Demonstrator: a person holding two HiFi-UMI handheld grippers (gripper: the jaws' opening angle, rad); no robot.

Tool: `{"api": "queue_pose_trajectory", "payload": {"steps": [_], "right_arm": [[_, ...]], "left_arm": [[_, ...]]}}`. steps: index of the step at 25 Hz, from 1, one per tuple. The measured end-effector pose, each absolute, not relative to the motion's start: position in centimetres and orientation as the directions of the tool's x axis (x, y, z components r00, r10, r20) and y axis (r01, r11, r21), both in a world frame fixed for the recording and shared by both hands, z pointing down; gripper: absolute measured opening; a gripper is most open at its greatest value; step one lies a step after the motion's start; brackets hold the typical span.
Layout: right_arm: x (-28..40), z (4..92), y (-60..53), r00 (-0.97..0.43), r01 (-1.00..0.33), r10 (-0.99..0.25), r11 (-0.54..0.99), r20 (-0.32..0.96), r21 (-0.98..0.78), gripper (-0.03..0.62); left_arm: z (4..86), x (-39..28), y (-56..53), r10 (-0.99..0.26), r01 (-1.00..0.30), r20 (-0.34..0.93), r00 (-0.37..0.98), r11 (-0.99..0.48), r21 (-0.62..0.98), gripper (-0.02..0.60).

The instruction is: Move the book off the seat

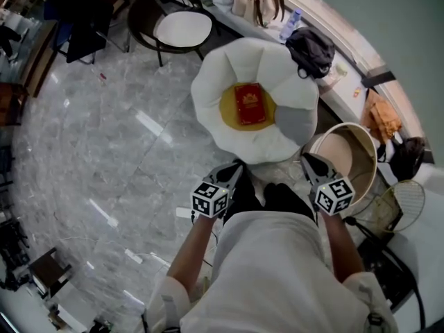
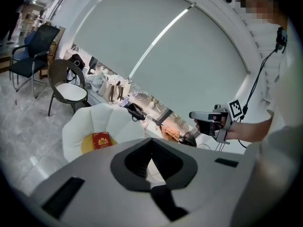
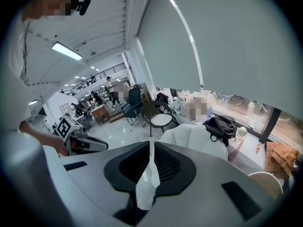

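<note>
My left claw (image 1: 234, 169) is shut, with nothing in it. The book (image 1: 250, 103) lies flat on the yellow middle (image 1: 228, 109) of the seat (image 1: 211, 89), ahead of me and well apart from both claws. Its long side points away from me. My right claw (image 1: 310, 162) is shut too. It stands further off to the side, so I think the left claw is nearer to the book.

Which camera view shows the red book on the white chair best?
The head view: the whole cover of the book faces it. The left gripper view shows it small and slanted; the right gripper view shows only the chair.
</note>
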State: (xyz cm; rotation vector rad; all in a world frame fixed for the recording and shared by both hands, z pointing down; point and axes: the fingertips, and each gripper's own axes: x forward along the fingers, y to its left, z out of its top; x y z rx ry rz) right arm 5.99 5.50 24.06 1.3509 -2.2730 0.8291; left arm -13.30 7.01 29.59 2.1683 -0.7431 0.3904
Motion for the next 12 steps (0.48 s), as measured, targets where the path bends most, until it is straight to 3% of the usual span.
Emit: {"api": "queue_pose_trajectory", "payload": {"steps": [12], "right_arm": [[8.4,28.8,1.6,-0.471,-0.882,-0.637,0.344,0.611,-0.321,0.054]], "left_arm": [[35.6,-12.3,5.7,-0.352,-0.658,0.557,0.753,-0.434,0.615,0.002]]}}
